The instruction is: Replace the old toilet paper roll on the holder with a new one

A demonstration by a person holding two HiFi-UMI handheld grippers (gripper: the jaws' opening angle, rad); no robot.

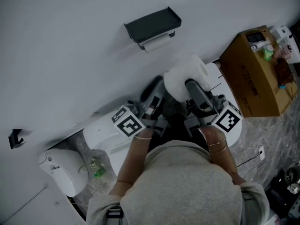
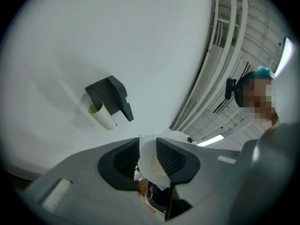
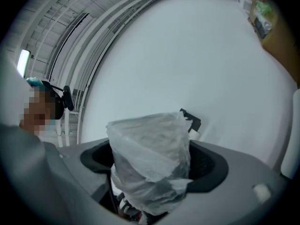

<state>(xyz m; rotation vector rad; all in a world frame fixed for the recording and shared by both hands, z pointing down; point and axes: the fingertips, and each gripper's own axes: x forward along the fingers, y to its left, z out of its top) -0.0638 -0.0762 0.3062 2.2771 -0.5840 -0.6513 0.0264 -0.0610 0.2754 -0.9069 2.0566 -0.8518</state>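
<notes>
Grippers side by side in front of you, both aimed at the wall point(image 1: 70, 55) and tipped slightly upward. Your forearms run straight ahead over the toilet point(image 1: 101, 132), left forearm point(image 1: 133, 158) and right forearm point(image 1: 222, 156) roughly parallel.

Your right gripper point(image 1: 191, 84) point(image 3: 150, 158) has its jaws clamped on the new roll point(image 1: 185, 74) point(image 3: 147, 144). The roll stands up between the pads, and a thin crinkled white layer covers it. In the head view the roll sticks out ahead of the jaws.

Your left gripper point(image 1: 157, 86) point(image 2: 147, 161) sits at the roll's left end. Its jaws are nearly together and pinch a thin white edge of the same roll point(image 2: 174, 136), whose ragged rim shows above the pads.

The holder point(image 1: 152, 25) point(image 2: 110, 95) point(image 3: 192, 121), a dark bracket on the wall, is ahead of both grippers and well apart from them. The old tube point(image 1: 157, 42) point(image 2: 102, 117), bare and pale, hangs under it. A cardboard box point(image 1: 253, 74) stands to the right of the toilet.
</notes>
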